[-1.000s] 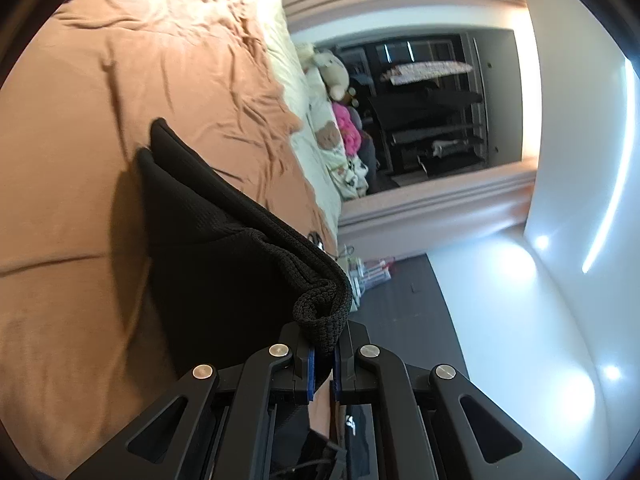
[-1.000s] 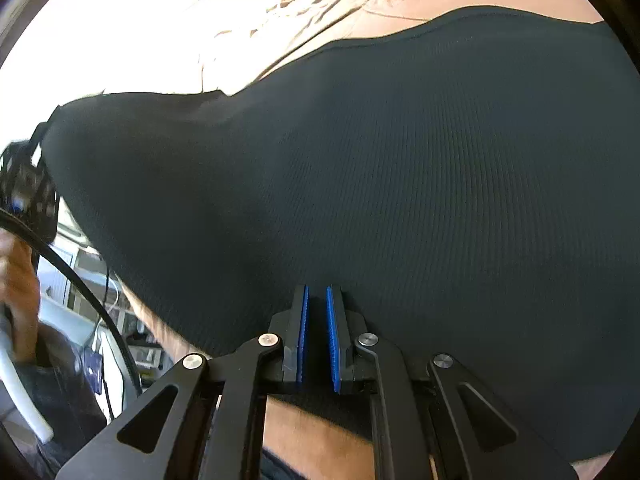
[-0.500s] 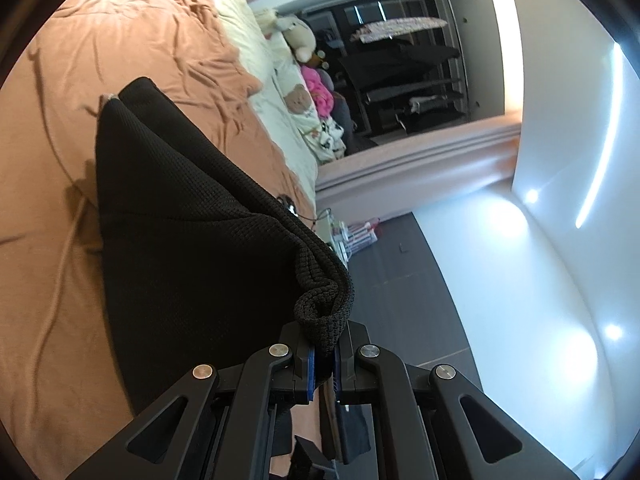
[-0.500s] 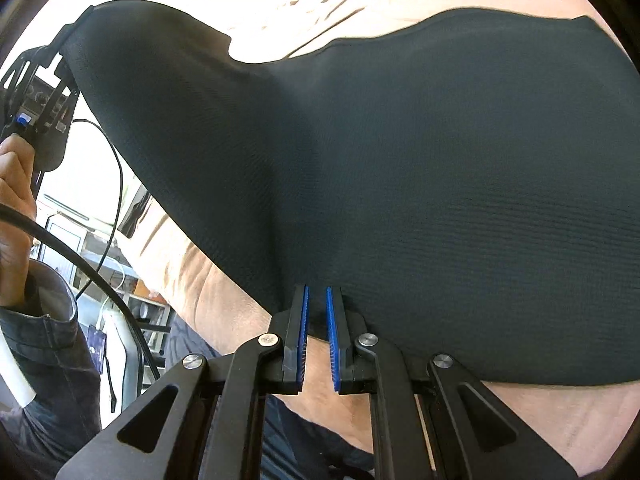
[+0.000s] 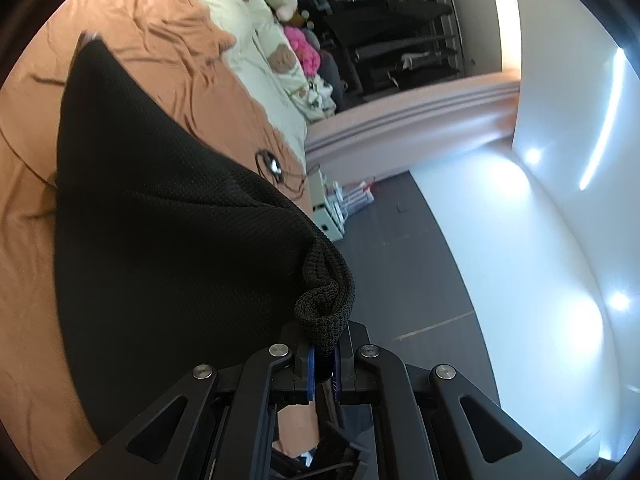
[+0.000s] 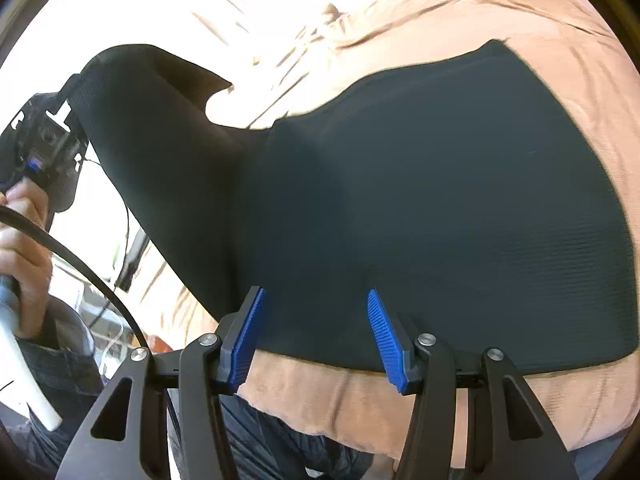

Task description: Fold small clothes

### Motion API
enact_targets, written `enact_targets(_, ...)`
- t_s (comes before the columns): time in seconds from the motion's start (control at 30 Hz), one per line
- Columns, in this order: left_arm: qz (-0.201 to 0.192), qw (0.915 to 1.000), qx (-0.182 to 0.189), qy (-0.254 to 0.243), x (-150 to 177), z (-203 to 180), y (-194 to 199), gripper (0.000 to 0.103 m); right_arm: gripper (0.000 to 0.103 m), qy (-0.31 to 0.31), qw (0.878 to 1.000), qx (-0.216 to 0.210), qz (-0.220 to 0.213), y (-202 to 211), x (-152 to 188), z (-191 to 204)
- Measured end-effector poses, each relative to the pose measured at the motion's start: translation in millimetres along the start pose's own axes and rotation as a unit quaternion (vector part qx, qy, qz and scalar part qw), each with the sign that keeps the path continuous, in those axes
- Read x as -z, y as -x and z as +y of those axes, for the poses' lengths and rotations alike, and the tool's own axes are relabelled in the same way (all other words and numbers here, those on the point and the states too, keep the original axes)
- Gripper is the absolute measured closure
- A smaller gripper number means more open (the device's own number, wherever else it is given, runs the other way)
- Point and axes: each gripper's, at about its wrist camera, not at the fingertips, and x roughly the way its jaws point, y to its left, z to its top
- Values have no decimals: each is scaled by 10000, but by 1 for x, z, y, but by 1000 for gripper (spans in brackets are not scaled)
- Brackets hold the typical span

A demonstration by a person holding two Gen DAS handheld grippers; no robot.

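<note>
Since a moment ago, the right gripper (image 6: 316, 332) has let go and its jaws are opening, with nothing pinched between them. On the big orange bed sheet (image 6: 580, 80) lies the black cloth (image 6: 440, 200), mostly flat. One corner is lifted off the bed by the left gripper (image 5: 324, 364), clamped tight on that bunched edge.

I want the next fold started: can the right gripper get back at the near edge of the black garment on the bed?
Probably yes. The right gripper is opening, and the black garment has its near edge lying flat on the bed just ahead of it, uncovered.
</note>
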Motion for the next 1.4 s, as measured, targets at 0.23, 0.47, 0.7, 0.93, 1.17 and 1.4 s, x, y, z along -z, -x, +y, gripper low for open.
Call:
enact_targets(0.23,503,9987,-29,0,24,-4,-53,98,52,-341,9991,7,-268,16,12,-15)
enact_targets(0.47,1052,9944,20,72,55,-6,-110,98,52,-609,9974,123,-379,24,27,-22)
enact_targets(0.7,1643,9863,-53,123,81,-3,-154,98,52,-787,9954,183,-506,42,36,-29)
enact_targets(0.93,1804,9832,-182,208,87,6,-152,36,46,-1004,9938,8,-478,45,37,-39)
enact_targets(1.17,1411,9873,-723,-93,73,17,-107,32,44,-1112,9927,-198,-427,56,30,-64)
enact_targets(1.4,1121,9820,-1509,-167,66,51,-67,32,44,-1509,9859,-269,-679,70,29,-99)
